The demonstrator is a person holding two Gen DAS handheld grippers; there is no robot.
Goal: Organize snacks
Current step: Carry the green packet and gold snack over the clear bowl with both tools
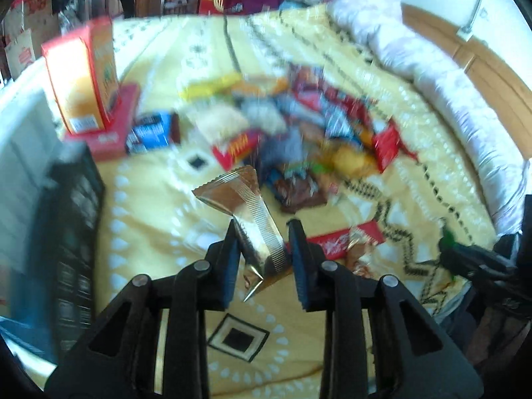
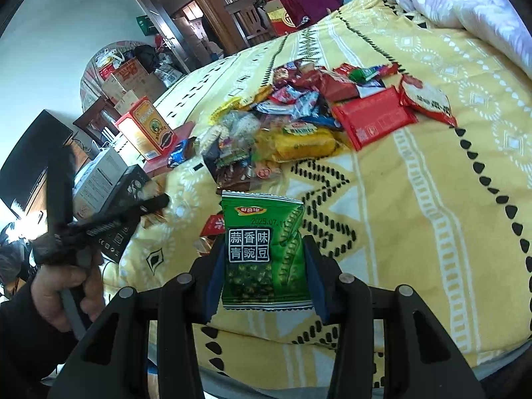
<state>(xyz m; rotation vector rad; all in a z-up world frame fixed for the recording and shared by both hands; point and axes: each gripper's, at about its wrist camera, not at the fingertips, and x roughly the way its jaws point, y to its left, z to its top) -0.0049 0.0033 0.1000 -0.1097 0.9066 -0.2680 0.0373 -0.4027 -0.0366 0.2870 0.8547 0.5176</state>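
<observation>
Snacks [image 2: 299, 116] lie heaped on the yellow bedspread [image 2: 432, 199], and every place below is given from that heap. Nearer the camera than the heap, the right gripper [image 2: 264, 266] is clamped on a green pea packet [image 2: 262, 252], which stands upright between its two fingers, pressed at both side edges, lifted above the bedspread. In the left wrist view the left gripper [image 1: 262, 252] holds a gold wrapper [image 1: 252, 219] that slants between its fingers; the left finger touches it and the right finger meets its lower edge, so the gripper looks closed on it, though blur softens the contact. Just short of the heap, beside the left gripper, a red bar [image 1: 335, 241] lies flat. Left of the heap an orange box [image 1: 83, 76] stands upright on a red box [image 1: 113, 136]. Nearer still on that side sits a black box [image 1: 73, 232]. Beyond the heap on the right lies a white quilt [image 1: 415, 60].
</observation>
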